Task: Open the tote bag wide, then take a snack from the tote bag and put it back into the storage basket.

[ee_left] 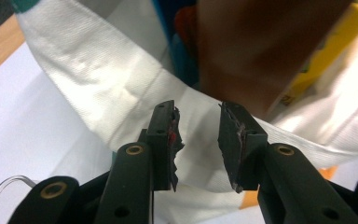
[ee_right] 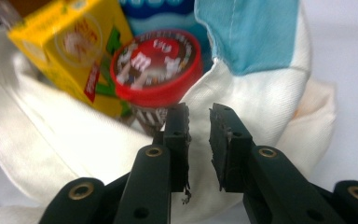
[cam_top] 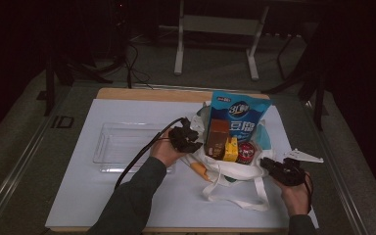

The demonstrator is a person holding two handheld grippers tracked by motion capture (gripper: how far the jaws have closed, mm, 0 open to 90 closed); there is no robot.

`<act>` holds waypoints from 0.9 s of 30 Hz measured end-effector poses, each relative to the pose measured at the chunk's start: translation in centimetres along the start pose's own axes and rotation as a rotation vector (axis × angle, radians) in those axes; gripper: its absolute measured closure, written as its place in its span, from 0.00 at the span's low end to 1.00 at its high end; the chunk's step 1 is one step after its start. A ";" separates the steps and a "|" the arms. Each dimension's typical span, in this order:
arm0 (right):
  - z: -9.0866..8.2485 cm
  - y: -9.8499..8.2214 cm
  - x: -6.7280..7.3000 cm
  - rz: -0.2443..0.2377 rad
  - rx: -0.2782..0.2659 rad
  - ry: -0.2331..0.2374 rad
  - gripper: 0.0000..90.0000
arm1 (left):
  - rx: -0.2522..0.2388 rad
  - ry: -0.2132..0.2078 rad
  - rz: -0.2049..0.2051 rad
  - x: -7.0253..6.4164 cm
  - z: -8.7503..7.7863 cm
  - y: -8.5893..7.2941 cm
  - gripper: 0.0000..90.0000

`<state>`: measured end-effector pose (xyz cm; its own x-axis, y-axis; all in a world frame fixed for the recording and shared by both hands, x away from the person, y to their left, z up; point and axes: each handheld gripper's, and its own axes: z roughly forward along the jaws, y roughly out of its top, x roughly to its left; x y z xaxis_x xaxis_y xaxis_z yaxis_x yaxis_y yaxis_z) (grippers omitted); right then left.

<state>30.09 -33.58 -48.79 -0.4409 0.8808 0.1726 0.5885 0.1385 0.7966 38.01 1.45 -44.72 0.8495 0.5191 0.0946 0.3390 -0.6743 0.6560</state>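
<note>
We look down on a worktop (cam_top: 122, 94) with a pale wooden edge along its far side, most of it covered by a white sheet (cam_top: 78, 196); around it lies a grey carpeted floor (cam_top: 210, 68), dim and unevenly lit; beyond the worktop stands a light metal frame (cam_top: 215, 24) on two legs with feet; dark cables (cam_top: 132, 68) trail across the floor to its left; at far left and right we make out what may be black stands (cam_top: 51, 78), though the gloom hides them; the back of the room is nearly black.
</note>
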 end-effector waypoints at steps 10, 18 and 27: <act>2.5 -1.5 0.2 0.010 0.045 0.007 0.85 | -0.045 -0.034 0.003 -0.2 -1.5 -0.2 0.71; 2.9 -2.0 0.1 0.009 0.046 0.011 0.86 | -0.094 -0.082 -0.022 0.2 -2.0 -0.3 0.66; 3.0 -2.2 0.1 0.000 0.043 0.007 0.85 | -0.155 -0.123 -0.019 0.7 -2.9 0.3 0.64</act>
<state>30.79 -32.40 -52.22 -0.4456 0.8775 0.1773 0.6174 0.1578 0.7707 37.52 3.12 -42.32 0.8895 0.4568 -0.0052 0.2977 -0.5709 0.7651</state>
